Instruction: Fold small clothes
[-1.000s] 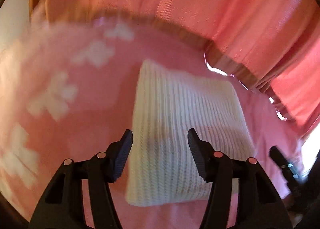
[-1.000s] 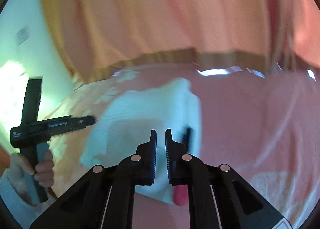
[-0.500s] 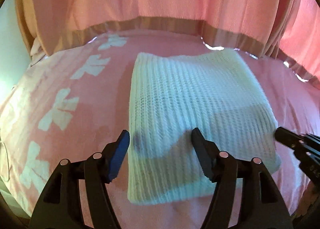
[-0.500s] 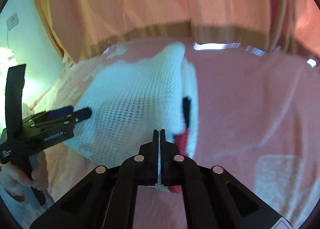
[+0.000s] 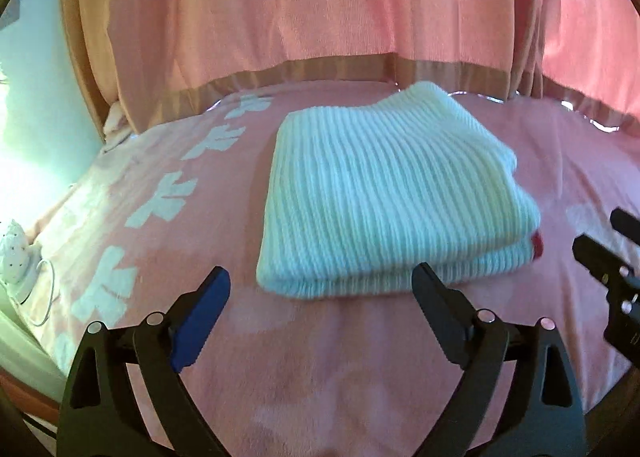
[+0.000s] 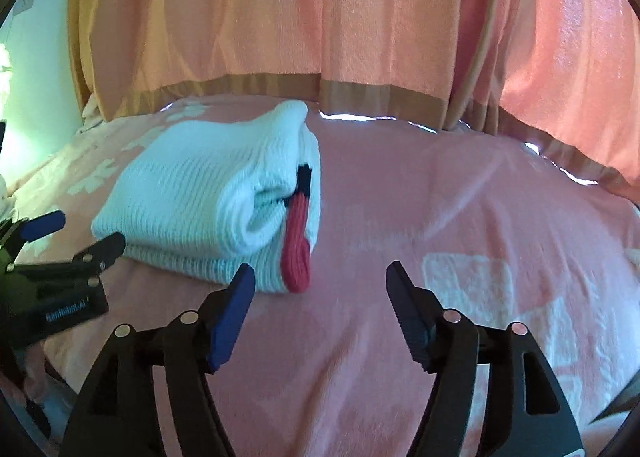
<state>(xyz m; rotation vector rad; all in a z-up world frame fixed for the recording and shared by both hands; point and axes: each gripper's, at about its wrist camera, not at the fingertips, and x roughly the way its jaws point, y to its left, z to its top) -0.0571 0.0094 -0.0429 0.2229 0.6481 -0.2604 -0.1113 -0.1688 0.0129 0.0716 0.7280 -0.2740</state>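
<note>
- The white knitted sweater (image 5: pixel 384 193) lay folded in a squarish bundle on the pink blanket (image 5: pixel 320 369), in front of the pink curtain (image 5: pixel 304 5), with neither tool touching it.
- Half a second before, the right gripper (image 6: pixel 320 277) had its jaws pinched together on the near edge of the bundle; now they stood wide apart, pulled back over bare blanket just in front of the garment's near right corner.
- The left gripper (image 5: pixel 320 285) had also drawn back. A moment earlier its spread jaws hung over the knit; now they hung just short of the near edge, equally spread and holding nothing.
- Between the two moments the top layer had settled, so the right wrist view showed stacked layers at the open side, with a red cuff (image 6: pixel 296 253) and a bit of black trim (image 6: pixel 305 177) peeking out between them.
- The far corner of the bundle sat slightly raised, though the pile otherwise looked even.
- Judged from this, the last fold had been laid down and let go, so this garment appeared finished unless the red cuff was to be tucked in.
</note>
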